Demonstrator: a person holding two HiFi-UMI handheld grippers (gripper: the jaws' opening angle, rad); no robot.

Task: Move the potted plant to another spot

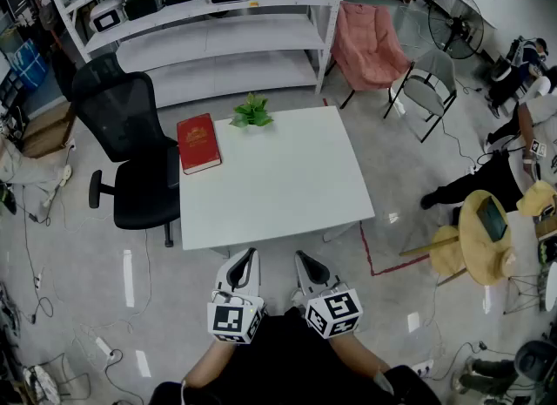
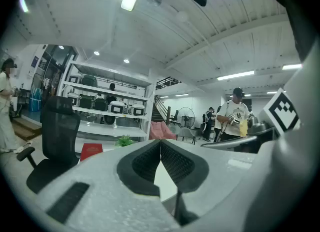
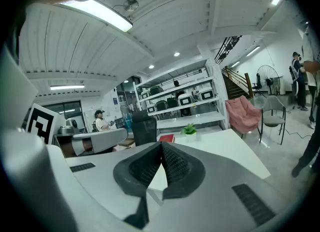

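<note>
White tabletop stood in front of me in a busy workshop, with shelving behind it and a black office chair at its left side. The potted plant sat at the far edge of the tabletop, just beside the far corner of a red book, and well apart from both of my tools.

I held my left gripper and right gripper side by side, low and short of the near edge. Each had its jaws pressed together at the tips with nothing between them.

As I judged it, the task had not begun. The plant was untouched, and the reach across, the opening of the jaws, the grasp, the lift and the set-down all remained.
</note>
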